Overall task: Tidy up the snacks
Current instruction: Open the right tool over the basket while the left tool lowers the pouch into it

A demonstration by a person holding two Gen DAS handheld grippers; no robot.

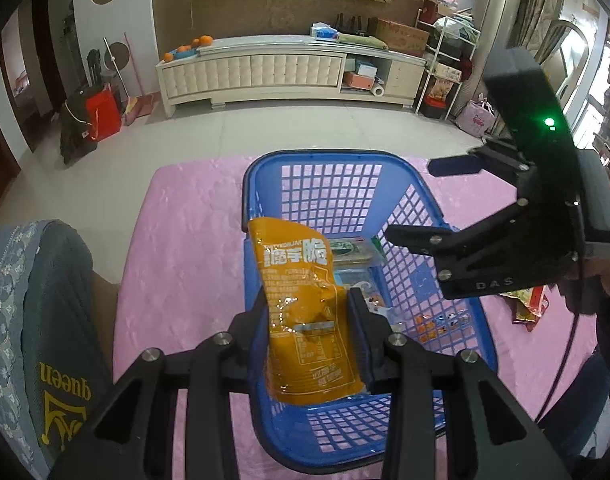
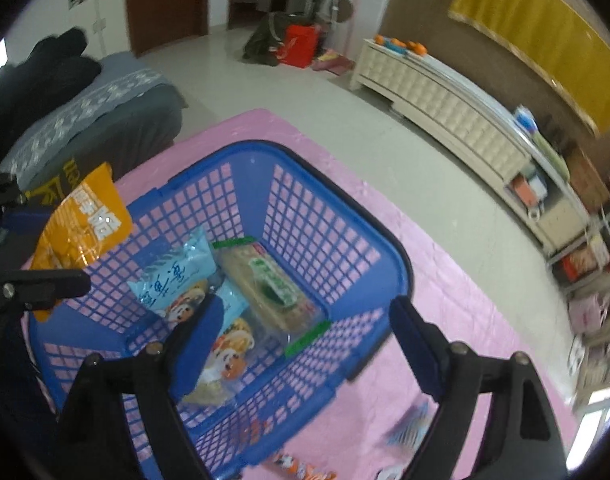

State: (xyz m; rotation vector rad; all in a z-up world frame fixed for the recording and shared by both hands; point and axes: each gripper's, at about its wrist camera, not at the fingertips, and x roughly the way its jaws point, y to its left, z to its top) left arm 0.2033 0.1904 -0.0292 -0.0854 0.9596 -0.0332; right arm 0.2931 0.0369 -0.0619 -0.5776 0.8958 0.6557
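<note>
Pink tablecloth [image 1: 185, 240], tiled floor beyond. Left gripper [image 1: 309, 328] clamps glossy orange snack pouch [image 1: 301, 300] over blue basket [image 1: 457, 280]; right gripper [image 2: 301, 316] spread wide, holding nothing.

The orange snack pouch [image 1: 305, 312] is glossy, crinkled film. The blue basket [image 1: 457, 304] looks like smooth moulded plastic lattice. A pink cloth [image 1: 177, 264] with a soft sheen covers the surface. Both claws are matt black plastic with shiny metal screws.

Bright daylight; fisheye-warped, blurred edges
</note>
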